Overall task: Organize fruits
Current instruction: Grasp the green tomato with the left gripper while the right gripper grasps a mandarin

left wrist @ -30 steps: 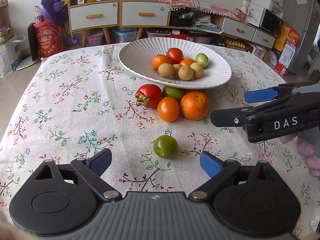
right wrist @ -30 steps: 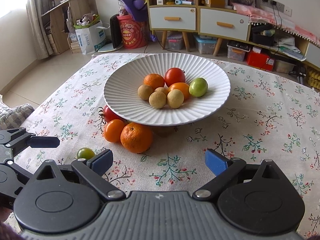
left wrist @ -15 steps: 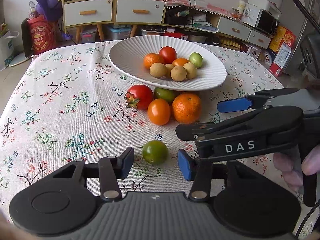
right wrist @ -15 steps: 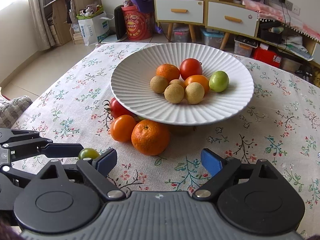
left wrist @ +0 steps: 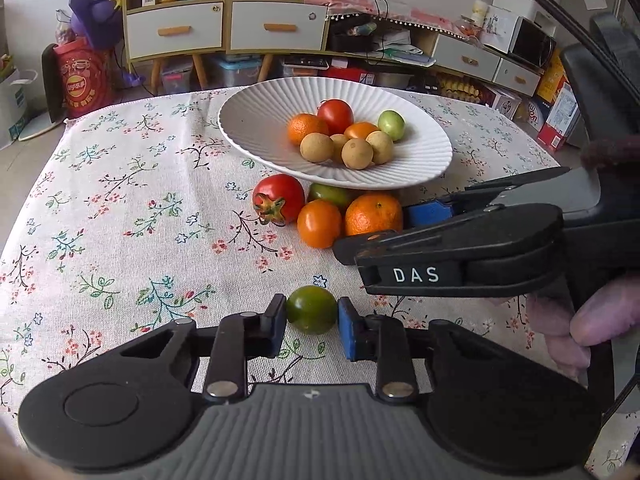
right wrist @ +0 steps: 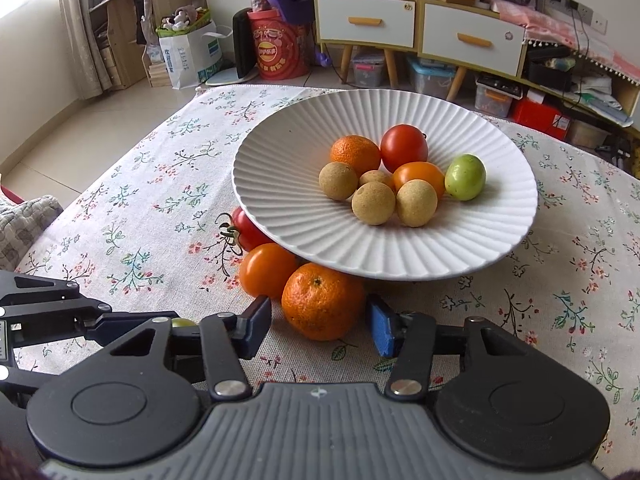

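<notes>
Now your left gripper (left wrist: 312,326) clamps the green tomato (left wrist: 311,309) on the tablecloth (left wrist: 120,208); your right gripper (right wrist: 318,326) straddles the mandarin (right wrist: 322,300), pads not visibly touching. Squeeze gently, lift straight toward the white plate (right wrist: 280,152).

A white ribbed plate (right wrist: 304,224) holds orange, red, tan and pale green fruit on a counter (left wrist: 120,208) draped in cream cloth printed with small floral sprigs. At 6 o'clock, a dark green fruit (left wrist: 311,309) sits between black-and-blue fingers (left wrist: 347,330).
</notes>
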Demonstrator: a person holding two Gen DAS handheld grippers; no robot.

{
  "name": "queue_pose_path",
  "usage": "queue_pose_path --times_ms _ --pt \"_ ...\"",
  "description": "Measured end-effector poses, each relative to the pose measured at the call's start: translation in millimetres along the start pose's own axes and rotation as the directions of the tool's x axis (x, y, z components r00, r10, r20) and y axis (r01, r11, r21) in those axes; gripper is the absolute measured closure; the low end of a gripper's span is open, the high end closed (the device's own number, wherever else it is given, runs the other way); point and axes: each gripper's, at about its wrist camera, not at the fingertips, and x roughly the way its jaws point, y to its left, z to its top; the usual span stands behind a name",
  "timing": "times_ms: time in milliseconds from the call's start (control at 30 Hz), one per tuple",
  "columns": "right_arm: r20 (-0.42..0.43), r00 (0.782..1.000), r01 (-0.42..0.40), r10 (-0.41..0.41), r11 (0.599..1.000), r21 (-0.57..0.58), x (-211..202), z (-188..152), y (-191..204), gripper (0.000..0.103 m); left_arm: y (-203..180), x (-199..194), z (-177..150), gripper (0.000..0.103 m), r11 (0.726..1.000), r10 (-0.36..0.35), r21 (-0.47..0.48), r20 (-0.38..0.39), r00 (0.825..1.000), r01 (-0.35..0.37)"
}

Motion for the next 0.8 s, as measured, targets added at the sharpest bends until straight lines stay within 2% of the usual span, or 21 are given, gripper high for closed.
queue_pose_path --times_ms 33,800 --pt "0.001 1.0 0.003 -0.003 1.0 -0.003 0.0 0.1 0.1 0.063 0.3 -0.2 0.3 0.077 1.0 0.0 -0.001 0.001 1.0 0.0" --pt "-0.009 0.999 -0.041 0.041 0.999 0.019 -20.8 -4.4 -14.9 0.065 1.9 -6.5 4.4 0.078 1.0 -0.006 -0.014 0.009 1.0 0.007"
